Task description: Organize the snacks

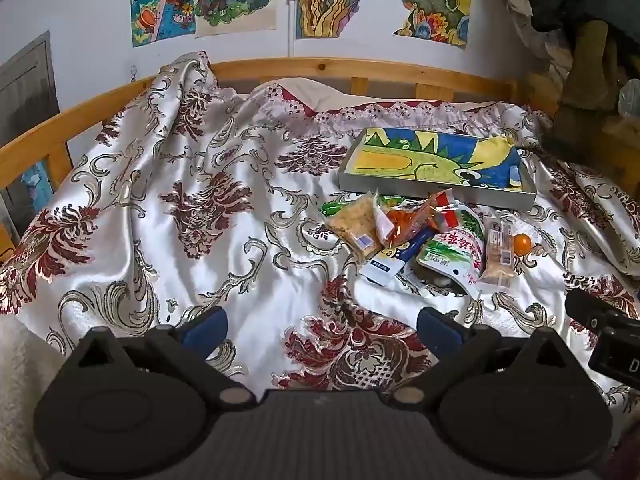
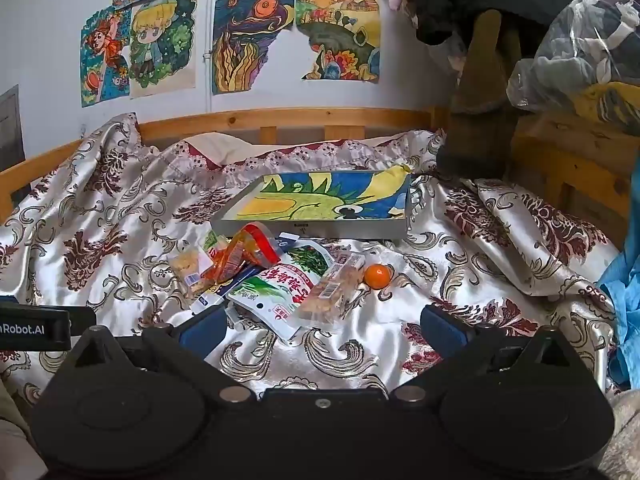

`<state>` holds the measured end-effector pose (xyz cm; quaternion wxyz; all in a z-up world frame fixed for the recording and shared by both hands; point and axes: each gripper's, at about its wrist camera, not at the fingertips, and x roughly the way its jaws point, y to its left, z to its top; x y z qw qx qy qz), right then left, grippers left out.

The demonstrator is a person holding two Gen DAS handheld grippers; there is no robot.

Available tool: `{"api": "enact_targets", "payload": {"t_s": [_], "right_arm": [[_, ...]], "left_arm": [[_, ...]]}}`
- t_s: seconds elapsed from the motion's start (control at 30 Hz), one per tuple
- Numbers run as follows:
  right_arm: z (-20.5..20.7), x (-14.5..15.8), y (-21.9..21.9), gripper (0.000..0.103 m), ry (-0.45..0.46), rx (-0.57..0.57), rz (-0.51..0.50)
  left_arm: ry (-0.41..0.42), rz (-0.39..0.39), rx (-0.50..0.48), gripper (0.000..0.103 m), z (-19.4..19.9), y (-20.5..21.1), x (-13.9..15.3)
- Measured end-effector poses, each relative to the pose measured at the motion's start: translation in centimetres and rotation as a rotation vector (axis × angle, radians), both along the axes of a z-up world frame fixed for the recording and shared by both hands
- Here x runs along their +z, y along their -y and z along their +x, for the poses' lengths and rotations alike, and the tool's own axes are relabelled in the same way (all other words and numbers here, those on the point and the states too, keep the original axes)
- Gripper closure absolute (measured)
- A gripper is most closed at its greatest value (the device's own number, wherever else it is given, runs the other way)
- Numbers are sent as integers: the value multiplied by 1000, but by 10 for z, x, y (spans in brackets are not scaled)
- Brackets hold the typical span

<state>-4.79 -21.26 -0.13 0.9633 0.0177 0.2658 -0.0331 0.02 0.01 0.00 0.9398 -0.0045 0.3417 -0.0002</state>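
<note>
A heap of snack packets lies on the patterned bedspread: a white and green pouch (image 1: pixel 454 254) (image 2: pixel 280 286), an orange packet (image 1: pixel 404 220) (image 2: pixel 236 258), a cracker pack (image 1: pixel 354 226) (image 2: pixel 188 266), a clear-wrapped bar (image 1: pixel 500 250) (image 2: pixel 334 282) and a small orange fruit (image 1: pixel 522 244) (image 2: pixel 377 276). Behind them sits a shallow grey tray (image 1: pixel 424 190) (image 2: pixel 304 229) lined with a colourful drawing. My left gripper (image 1: pixel 322 326) is open above bare cloth, left of and nearer than the heap. My right gripper (image 2: pixel 322 326) is open just short of the pouch and bar, holding nothing.
A wooden bed rail (image 1: pixel 320 66) (image 2: pixel 280 116) runs behind the bedspread, under drawings on the wall. Dark clothing and a plastic bag (image 2: pixel 580 40) pile up at the far right. Blue cloth (image 2: pixel 628 280) hangs at the right edge. The other gripper's body shows at each view's side.
</note>
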Motion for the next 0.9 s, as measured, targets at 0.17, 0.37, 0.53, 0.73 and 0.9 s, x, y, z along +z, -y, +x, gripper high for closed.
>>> {"api": "enact_targets", "payload": {"t_s": [0.17, 0.37, 0.53, 0.73, 0.9], "right_arm": [[0, 0, 0, 1, 0, 1, 1], [0, -1, 1, 1, -2, 0, 1], [0, -1, 1, 1, -4, 0, 1], [0, -1, 1, 1, -5, 1, 2], [0, -1, 1, 1, -6, 0, 2]], "left_arm": [[2, -4, -10, 0, 0, -1, 0], [-6, -7, -4, 0, 1, -8, -6], [-11, -9, -4, 0, -1, -8, -6], [-20, -6, 5, 0, 2, -4, -5], [-21, -4, 5, 0, 2, -4, -5]]}}
